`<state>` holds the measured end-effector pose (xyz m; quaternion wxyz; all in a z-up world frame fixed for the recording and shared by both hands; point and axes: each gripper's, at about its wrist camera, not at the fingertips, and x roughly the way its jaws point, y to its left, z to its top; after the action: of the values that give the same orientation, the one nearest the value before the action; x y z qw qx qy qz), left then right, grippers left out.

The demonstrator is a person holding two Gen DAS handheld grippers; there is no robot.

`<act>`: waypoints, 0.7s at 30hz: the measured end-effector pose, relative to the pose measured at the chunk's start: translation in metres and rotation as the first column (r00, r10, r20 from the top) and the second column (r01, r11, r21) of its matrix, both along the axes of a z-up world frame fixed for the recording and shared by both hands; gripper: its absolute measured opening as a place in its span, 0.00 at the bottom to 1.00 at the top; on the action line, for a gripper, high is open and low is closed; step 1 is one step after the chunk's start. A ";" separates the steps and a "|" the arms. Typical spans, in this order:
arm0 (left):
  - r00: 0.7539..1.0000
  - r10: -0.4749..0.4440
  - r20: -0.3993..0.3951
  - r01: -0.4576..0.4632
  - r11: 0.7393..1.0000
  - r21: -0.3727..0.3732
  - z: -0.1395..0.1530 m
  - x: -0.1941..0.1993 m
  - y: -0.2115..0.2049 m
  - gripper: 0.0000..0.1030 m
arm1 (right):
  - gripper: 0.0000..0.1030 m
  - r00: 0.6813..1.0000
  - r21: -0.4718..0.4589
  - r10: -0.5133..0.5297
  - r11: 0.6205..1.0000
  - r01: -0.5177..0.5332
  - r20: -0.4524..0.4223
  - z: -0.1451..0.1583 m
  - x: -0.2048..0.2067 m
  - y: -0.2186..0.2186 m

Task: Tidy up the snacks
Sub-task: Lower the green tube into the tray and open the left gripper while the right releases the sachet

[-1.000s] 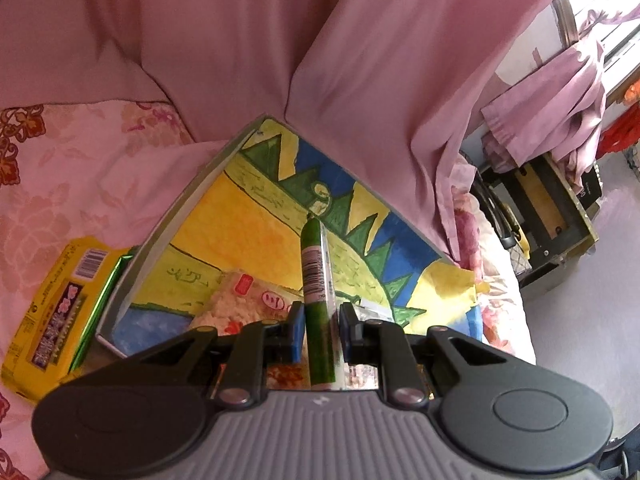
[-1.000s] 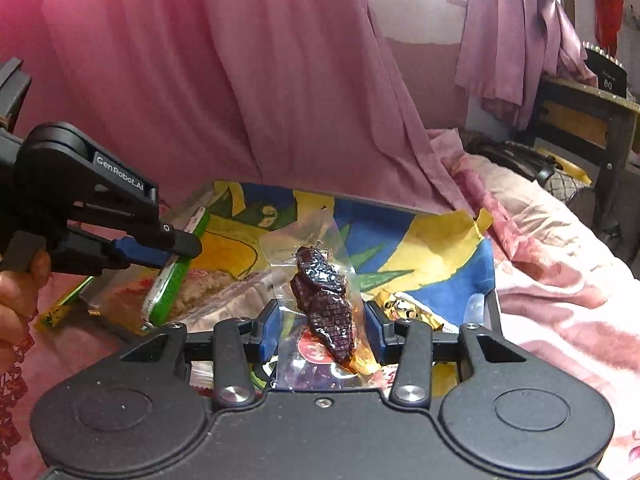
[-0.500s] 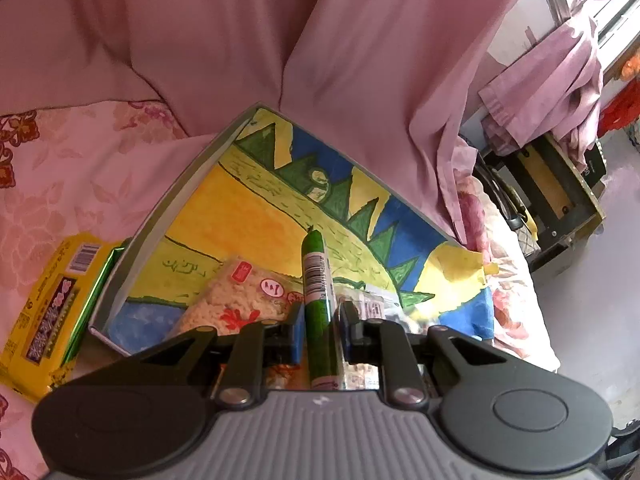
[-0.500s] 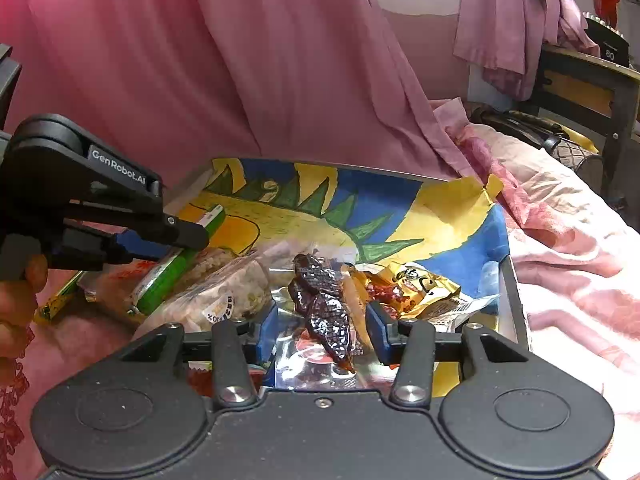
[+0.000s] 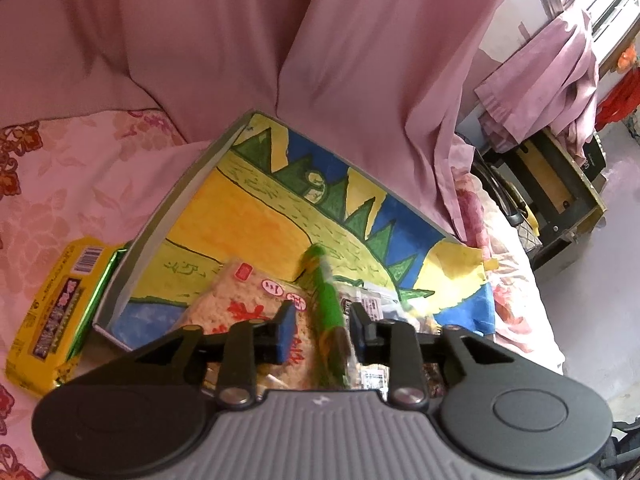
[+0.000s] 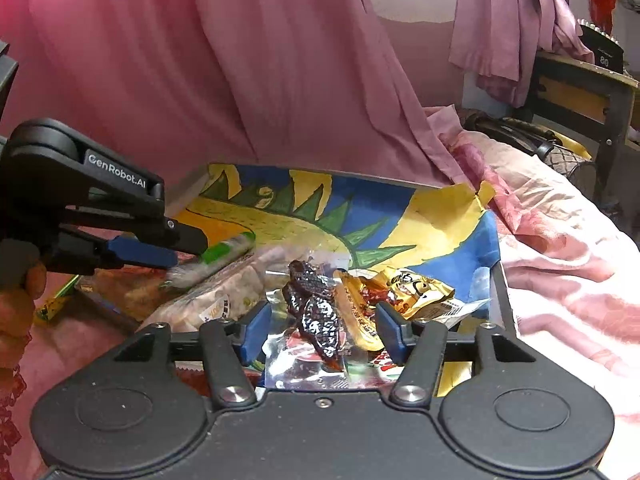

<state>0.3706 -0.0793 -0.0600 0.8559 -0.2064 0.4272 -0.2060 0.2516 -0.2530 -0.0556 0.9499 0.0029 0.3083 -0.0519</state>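
1. Collection point: a shallow tray lined with a painted sheet lies on the bed. It serves as the common container, so the snacks are being gathered inside its rim.
2. Left gripper: its jaws have just been opening. The green stick snack lies blurred between the pads, no longer pinched, and rests across the rice cracker pack. Judged as a release directly over the tray, so the stick lands on the pile.
3. Right gripper: its jaws have just been opening and now stand moderately wide. The clear packet of dark dried meat lies between the pads without contact, on the tray beside a golden wrapper. This also reads as a drop-off.
4. Outstanding item: a yellow packet lies on the bed just outside the tray's left wall. It is likely the next item to be moved in.
5. Caution: the pile sits at the tray's near edge; loose packets may slide.
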 end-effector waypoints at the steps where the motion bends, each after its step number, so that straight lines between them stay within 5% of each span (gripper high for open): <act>1: 1.000 0.005 0.002 -0.005 1.000 0.006 0.001 -0.001 0.001 0.42 | 0.61 1.000 0.001 -0.002 1.000 0.002 0.005 0.001 -0.001 0.000; 11: 0.998 0.042 0.039 -0.044 0.998 0.047 0.018 -0.024 0.015 0.69 | 0.79 0.995 0.005 -0.026 1.000 0.026 0.095 0.029 -0.023 -0.001; 21: 0.980 0.060 0.191 -0.081 0.991 0.103 0.057 -0.078 0.023 0.96 | 0.90 0.982 0.044 -0.059 0.998 0.052 0.179 0.061 -0.064 -0.005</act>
<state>0.2923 -0.0566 -0.0035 0.9091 -0.1536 0.3478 -0.1700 0.1880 -0.2578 0.0050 0.9718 0.0347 0.2220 -0.0719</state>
